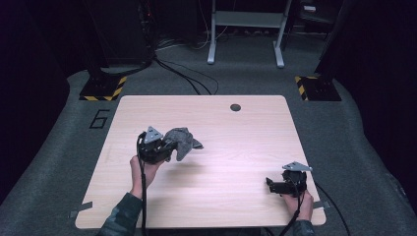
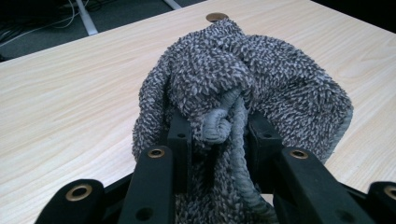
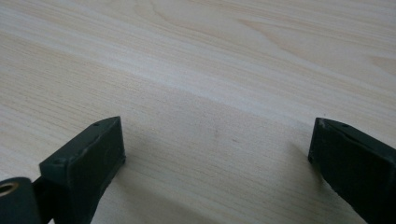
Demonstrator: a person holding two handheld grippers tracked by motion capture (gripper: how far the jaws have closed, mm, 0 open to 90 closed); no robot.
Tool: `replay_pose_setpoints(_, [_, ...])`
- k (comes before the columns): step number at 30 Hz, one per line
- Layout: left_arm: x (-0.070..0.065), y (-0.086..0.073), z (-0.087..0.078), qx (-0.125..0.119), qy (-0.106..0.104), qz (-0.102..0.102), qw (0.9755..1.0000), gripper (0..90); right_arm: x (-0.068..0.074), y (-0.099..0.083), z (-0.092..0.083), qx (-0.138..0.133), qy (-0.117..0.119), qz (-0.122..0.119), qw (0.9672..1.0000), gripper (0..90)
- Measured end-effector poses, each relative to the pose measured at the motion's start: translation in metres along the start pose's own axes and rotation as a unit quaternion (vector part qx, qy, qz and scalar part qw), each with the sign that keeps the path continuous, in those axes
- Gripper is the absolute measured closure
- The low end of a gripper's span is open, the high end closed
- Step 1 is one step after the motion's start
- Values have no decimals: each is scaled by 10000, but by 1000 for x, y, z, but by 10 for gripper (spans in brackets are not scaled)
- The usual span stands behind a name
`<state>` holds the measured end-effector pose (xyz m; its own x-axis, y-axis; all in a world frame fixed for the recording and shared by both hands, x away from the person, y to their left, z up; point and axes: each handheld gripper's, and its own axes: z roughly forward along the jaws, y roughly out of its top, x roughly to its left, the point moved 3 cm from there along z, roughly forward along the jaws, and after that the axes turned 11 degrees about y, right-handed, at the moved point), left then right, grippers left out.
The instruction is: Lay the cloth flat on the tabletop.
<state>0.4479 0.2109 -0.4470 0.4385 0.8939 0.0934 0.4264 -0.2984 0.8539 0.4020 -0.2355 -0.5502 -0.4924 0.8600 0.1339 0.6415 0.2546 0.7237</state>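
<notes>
High view, left to right: left gripper (image 1: 167, 147) clamped on grey cloth (image 1: 183, 140), bunched and lifted above table (image 1: 236, 147), hanging toward centre. Farther right, well apart: right gripper (image 1: 273, 186) low near front edge, jaws wide, empty, facing cloth.

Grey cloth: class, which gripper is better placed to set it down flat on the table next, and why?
Left. The left gripper is shut on the grey cloth, bunched above the table. The right gripper is open, empty, near the right corner.
</notes>
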Motion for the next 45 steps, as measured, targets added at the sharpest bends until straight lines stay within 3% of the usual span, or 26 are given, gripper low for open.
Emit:
replay_pose_setpoints(8, [-17, -1, 3, 3, -195, 78, 9998, 680, 0, 0, 0, -2, -9, 8, 10000, 32])
replay_pose_setpoints(11, [-31, -7, 8, 54, -360, 135, 9992, 679, 0, 0, 0, -1, -8, 5, 10000, 33])
replay_pose_setpoints(18, [-50, -18, 17, 153, -585, 127, 9981, 678, 0, 0, 0, -2, -7, 4, 10000, 33])
replay_pose_setpoints(24, [-65, -30, 30, 376, -853, 184, 9955, 673, 0, 0, 0, -2, -7, 6, 10000, 32])
replay_pose_setpoints(28, [-76, -44, 47, 708, -1038, 238, 9918, 651, 1, 0, 0, -11, -20, 35, 10000, 40])
replay_pose_setpoints(31, [-76, -48, 52, 796, -1097, 159, 9906, 522, 1, 0, 0, -24, -16, 14, 10000, 43])
replay_pose_setpoints(35, [-72, -45, 46, 736, -1036, 69, 9919, 324, 1, 0, 0, -30, -13, 15, 10000, 43])
replay_pose_setpoints(37, [-71, -42, 36, 668, -976, 73, 9930, 281, 1, 0, 0, -31, -16, 17, 10000, 43])
replay_pose_setpoints(40, [-71, -40, 26, 569, -931, 111, 9940, 256, 1, 0, -1, -12, -20, -17, 10000, 44])
replay_pose_setpoints(45, [-84, -39, 4, 412, -922, 219, 9947, 221, 2, 0, -1, -35, -32, 14, 10000, 57])
